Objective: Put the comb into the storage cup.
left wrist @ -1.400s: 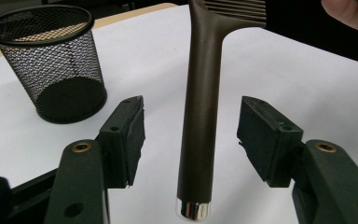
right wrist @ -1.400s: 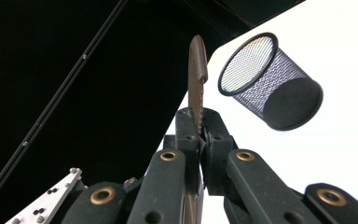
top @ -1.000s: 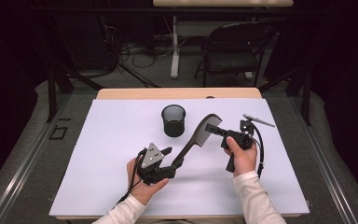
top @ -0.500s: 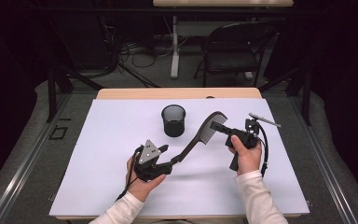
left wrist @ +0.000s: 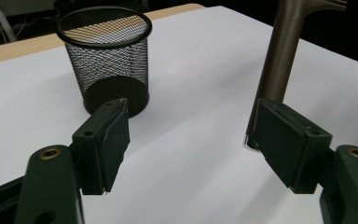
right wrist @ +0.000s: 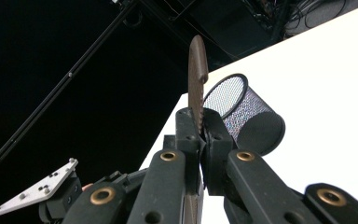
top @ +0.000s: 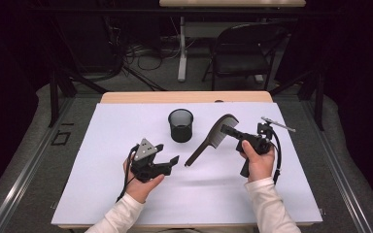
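Released by the left gripper (top: 170, 162) since a second ago: then clamped on the comb's handle end, now drawn back with jaws spread wide and nothing between them. Lifted a little higher and shifted right over the same span, the comb (top: 212, 138), carried now by the right gripper (top: 228, 128) alone. Seen from the high view: comb slanting from its toothed head at far right down to its handle tip at near left, clear of the white table cover (top: 102, 194), handle tip just beside the open left jaws but apart from them. From the left gripper view: brown handle (left wrist: 275, 60) rising just behind the right-hand pad (left wrist: 286, 144), black mesh cup (left wrist: 109, 60) standing upright behind the left-hand pad, white surface showing through the wide gap. From the right gripper view: jaws pressed tight on the comb's toothed head (right wrist: 197, 79), edge-on and upright between them, mesh cup (right wrist: 242, 114) beyond on the right. On the table, mesh cup (top: 181, 124) near the far middle, just left of the comb and not touching it. Both hands on the near side, left hand (top: 141, 182) well apart from right hand (top: 260, 162).
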The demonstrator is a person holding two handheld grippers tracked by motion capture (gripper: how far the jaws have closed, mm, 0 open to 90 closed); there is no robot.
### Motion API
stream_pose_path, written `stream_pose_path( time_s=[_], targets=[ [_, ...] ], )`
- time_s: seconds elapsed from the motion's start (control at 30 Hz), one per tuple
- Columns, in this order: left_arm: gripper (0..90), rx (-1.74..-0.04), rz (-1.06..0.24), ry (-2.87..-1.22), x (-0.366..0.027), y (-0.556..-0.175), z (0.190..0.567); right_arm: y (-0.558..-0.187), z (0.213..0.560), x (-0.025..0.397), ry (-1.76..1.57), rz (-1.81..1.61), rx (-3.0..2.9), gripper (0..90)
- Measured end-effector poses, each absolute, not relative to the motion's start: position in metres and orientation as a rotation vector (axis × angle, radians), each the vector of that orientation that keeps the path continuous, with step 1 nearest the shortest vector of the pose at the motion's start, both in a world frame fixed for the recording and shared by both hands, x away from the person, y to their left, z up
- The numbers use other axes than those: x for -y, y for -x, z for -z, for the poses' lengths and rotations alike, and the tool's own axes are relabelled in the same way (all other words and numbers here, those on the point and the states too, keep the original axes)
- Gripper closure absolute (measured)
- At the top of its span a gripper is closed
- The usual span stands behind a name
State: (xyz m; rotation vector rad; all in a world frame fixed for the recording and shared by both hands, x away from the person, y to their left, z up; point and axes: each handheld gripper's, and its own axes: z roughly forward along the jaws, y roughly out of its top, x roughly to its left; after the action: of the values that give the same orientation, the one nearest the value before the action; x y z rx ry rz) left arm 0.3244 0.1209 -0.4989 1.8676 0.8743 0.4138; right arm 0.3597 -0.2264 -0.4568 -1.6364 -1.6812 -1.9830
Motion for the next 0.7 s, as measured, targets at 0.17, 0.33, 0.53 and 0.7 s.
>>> stream_pose_path(
  time_s=[0.17,0.33,0.53,0.7],
  targets=[
    [23.9,-0.865,-0.467,-1.861,-0.127,-0.327,0.495,-0.359,0.455,0.224,1.641,2.014,1.702,88.0],
    [21.9,-0.883,-0.461,-1.851,-0.133,-0.330,0.494,-0.359,0.454,0.223,1.644,2.010,1.731,88.0],
    [19.6,-0.874,-0.431,-1.842,-0.137,-0.332,0.492,-0.359,0.452,0.221,1.656,2.032,1.763,88.0],
    [16.3,-0.892,-0.421,-1.816,-0.141,-0.333,0.490,-0.358,0.451,0.222,1.662,2.037,1.793,88.0]
  ],
)
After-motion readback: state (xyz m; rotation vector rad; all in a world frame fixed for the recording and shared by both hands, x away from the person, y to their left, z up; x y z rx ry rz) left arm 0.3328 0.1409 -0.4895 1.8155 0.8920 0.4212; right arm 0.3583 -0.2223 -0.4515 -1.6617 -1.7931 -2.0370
